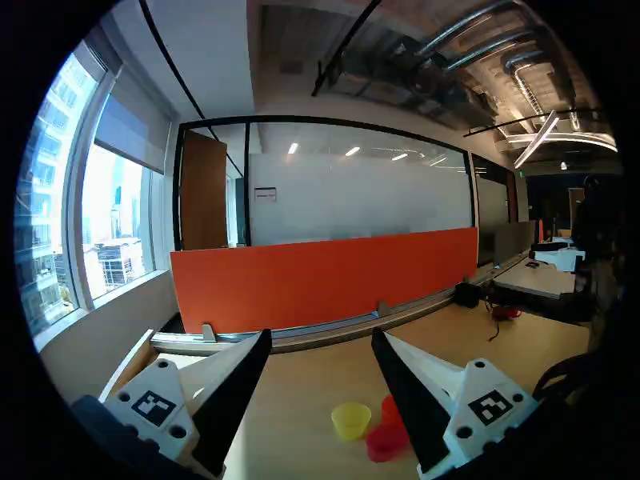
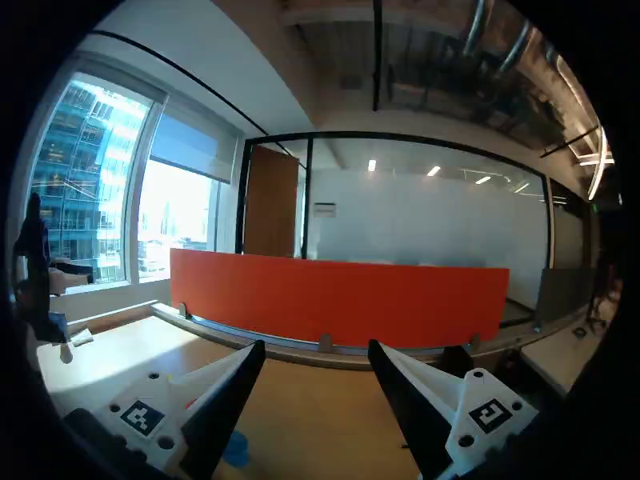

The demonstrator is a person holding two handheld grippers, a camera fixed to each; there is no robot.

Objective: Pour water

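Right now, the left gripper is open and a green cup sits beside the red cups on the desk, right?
Not green: the cup beside the red cups on the desk is yellow, as the left gripper view shows. The left gripper is open.

glossy plastic cups (image 1: pixel 351 419) on smooth matt wooden desk (image 1: pixel 320 400).

An open-plan office: an orange divider panel (image 1: pixel 320 280) edges the wooden surface (image 1: pixel 316 392). A glass-walled room (image 1: pixel 360 192) stands behind it, tall windows (image 1: pixel 112 232) to its left, more desks (image 1: pixel 538 278) to its right, and exposed ducts (image 1: pixel 472 48) above.
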